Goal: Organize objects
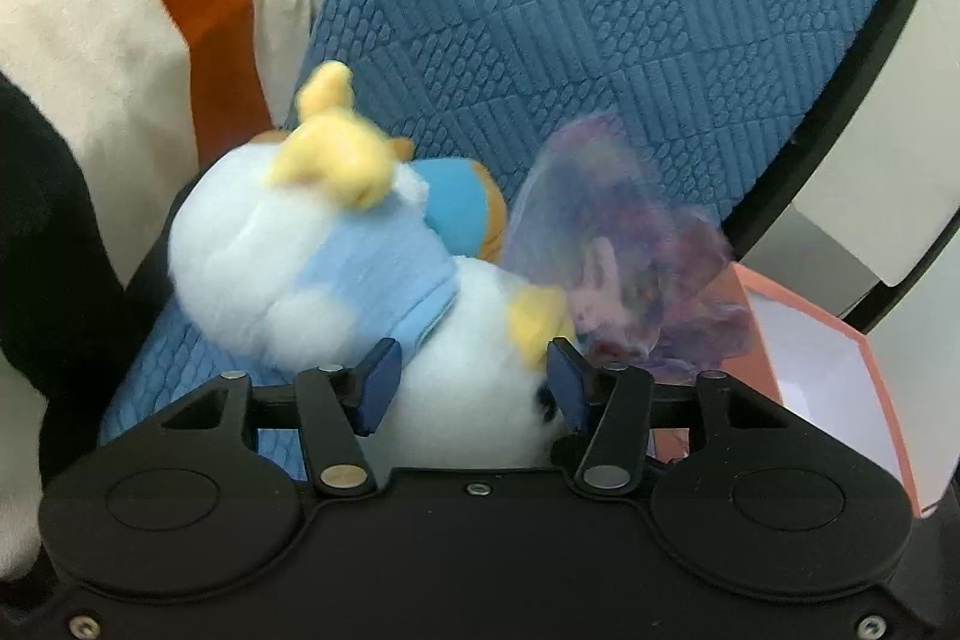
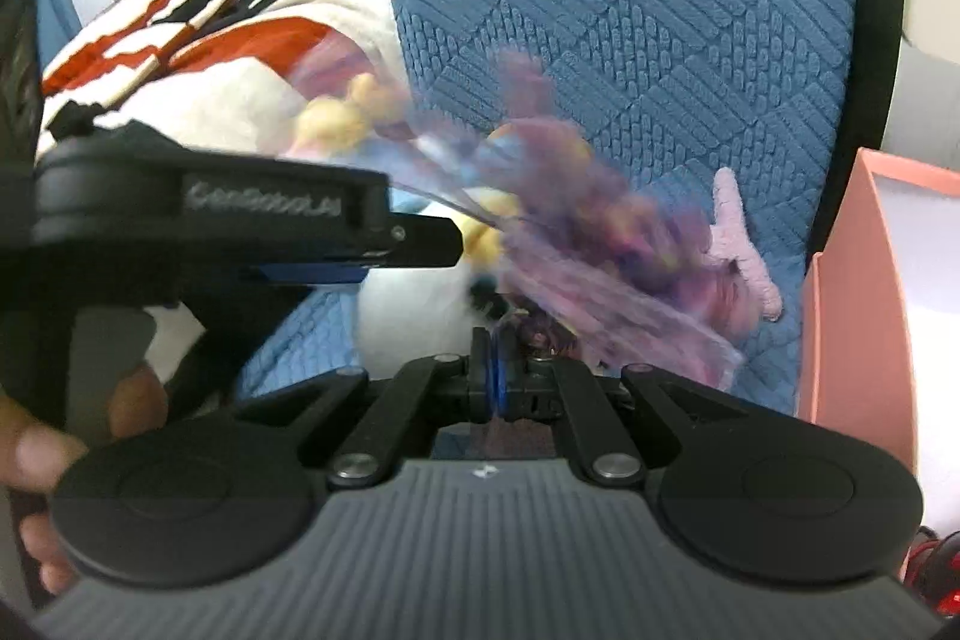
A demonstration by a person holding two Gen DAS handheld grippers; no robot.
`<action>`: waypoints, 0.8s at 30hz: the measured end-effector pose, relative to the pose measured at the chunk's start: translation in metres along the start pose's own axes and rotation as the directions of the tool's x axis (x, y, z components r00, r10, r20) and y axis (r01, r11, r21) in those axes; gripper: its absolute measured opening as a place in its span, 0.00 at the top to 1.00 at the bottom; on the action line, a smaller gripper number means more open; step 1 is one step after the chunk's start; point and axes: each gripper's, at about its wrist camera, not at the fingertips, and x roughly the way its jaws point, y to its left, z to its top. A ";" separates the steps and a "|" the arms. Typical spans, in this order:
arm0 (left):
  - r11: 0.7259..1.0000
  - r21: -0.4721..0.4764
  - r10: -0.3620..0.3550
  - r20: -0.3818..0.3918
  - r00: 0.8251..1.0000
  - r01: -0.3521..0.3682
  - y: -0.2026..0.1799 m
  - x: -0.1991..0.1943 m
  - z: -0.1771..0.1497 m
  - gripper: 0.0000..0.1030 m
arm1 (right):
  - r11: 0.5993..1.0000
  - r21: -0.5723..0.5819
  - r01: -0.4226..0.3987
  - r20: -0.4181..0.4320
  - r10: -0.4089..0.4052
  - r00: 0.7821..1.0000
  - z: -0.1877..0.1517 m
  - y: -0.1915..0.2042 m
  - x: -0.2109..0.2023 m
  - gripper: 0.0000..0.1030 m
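A white plush duck (image 1: 312, 268) with a pale blue shirt, blue cap and yellow feet lies against a blue chair. My left gripper (image 1: 474, 382) is shut on its white body, one blue pad pressing on each side. Beside it on the right is a blurred clear bag of purple stuff (image 1: 624, 256). In the right wrist view my right gripper (image 2: 497, 370) is shut, with its blue pads pinching the lower edge of that bag (image 2: 600, 244). The left gripper (image 2: 432, 250) shows side-on at the left, and the duck's white body (image 2: 414, 316) lies under it.
The blue textured chair (image 1: 600, 10) fills the background. An open pink box (image 1: 840, 364) with a white inside stands at the right. A red, cream and black blanket (image 1: 120, 40) lies at the left. A small pink knitted piece (image 2: 741, 244) rests on the chair. A person's hand (image 2: 72, 436) holds the left gripper.
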 end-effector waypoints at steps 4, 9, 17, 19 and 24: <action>1.000 -0.028 -0.003 0.006 1.000 0.003 0.006 -0.003 0.000 0.23 | 0.999 0.025 0.038 -0.014 -0.038 0.999 0.002 -0.009 0.002 0.95; 0.993 -0.113 0.021 -0.023 1.000 -0.023 0.021 -0.006 -0.004 0.17 | 0.992 0.080 0.094 -0.020 -0.092 0.996 0.002 -0.031 -0.001 0.95; 0.968 -0.246 0.031 -0.051 0.998 -0.043 0.047 -0.002 -0.007 0.05 | 0.987 0.125 0.098 -0.015 -0.097 0.995 0.007 -0.047 0.001 0.95; 0.953 -0.299 0.022 -0.073 0.997 -0.043 0.054 0.005 -0.006 0.05 | 0.988 0.127 0.093 -0.017 -0.091 0.996 0.007 -0.046 0.002 0.95; 0.911 -0.413 -0.020 -0.084 0.996 -0.017 0.072 0.018 -0.007 0.01 | 0.990 0.114 0.081 -0.022 -0.079 0.997 0.007 -0.047 0.004 0.95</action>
